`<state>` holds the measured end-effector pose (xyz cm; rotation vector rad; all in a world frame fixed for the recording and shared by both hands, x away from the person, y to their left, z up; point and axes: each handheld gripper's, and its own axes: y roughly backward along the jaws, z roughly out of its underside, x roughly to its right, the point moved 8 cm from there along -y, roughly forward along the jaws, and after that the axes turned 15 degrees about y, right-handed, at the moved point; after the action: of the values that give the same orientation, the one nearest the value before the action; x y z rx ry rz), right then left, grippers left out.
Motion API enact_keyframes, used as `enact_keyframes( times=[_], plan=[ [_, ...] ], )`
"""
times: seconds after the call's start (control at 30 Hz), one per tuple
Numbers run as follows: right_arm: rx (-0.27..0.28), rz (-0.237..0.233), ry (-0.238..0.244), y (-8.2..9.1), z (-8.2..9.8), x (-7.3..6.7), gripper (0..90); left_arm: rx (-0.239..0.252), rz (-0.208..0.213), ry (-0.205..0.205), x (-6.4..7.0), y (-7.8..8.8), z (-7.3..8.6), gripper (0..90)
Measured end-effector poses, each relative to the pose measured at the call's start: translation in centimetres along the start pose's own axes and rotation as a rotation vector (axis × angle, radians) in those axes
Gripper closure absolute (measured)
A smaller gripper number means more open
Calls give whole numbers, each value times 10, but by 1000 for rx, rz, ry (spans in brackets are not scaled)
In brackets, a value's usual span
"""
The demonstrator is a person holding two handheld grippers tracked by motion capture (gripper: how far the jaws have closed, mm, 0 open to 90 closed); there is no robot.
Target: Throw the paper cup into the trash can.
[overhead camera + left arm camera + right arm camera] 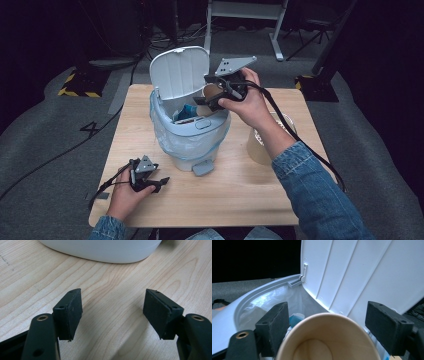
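Observation:
A white pedal bin (190, 140) lined with a clear bag stands mid-table, its lid (177, 72) raised. My right gripper (206, 102) hangs over the bin's open mouth, holding a brown paper cup (212, 92). In the right gripper view the cup (324, 340) lies between the wide-set jaws of the right gripper (325, 322), mouth toward the camera, in front of the lid (362, 272). A blue item (294, 320) lies inside the bin. My left gripper (155, 182) rests open on the table, front left. The left gripper (112, 312) holds nothing, and the bin's base (100, 250) lies just ahead.
A tan paper tub (257, 147) stands on the wooden table (240, 195) to the right of the bin, partly behind the right forearm. The bin's pedal (202, 167) sticks out toward the front. Cables trail from both grippers across the table.

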<state>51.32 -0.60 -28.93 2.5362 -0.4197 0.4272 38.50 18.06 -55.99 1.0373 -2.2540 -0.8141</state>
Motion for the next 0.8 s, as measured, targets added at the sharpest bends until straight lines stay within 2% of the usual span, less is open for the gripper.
enact_keyframes(
  times=[0.17, 0.33, 0.4, 0.53, 0.6, 0.67, 0.7, 0.73, 0.77, 0.8],
  plan=[
    [-23, -2, 4, 19, 6, 2, 200, -2, 0, 2, 0, 0, 0, 322],
    [-42, 2, -24, 41, 20, 6, 185, -2, -1, -1, 0, 0, 0, 322],
    [-45, -15, -53, 46, 27, 6, 172, -3, -4, 0, 0, 0, 0, 322],
    [-96, -61, -65, 45, 40, 1, 176, 1, -7, 4, 0, -1, -1, 321],
    [-115, -79, -60, 43, 42, -3, 240, 2, -8, 4, 0, -1, -2, 321],
    [-100, -93, -63, 41, 40, -6, 327, 1, -6, 4, 0, -1, -2, 321],
    [-83, -95, -67, 41, 38, -7, 513, 1, -6, 4, 0, -1, -2, 321],
    [-63, -114, -62, 41, 35, -8, 611, 1, -6, 4, 0, -1, -2, 320],
    [-40, -119, -73, 41, 32, -8, 588, 1, -6, 4, 0, -1, -2, 321],
    [-22, -112, -84, 39, 29, -8, 643, 1, -6, 4, 0, -1, -2, 321]
  ],
)
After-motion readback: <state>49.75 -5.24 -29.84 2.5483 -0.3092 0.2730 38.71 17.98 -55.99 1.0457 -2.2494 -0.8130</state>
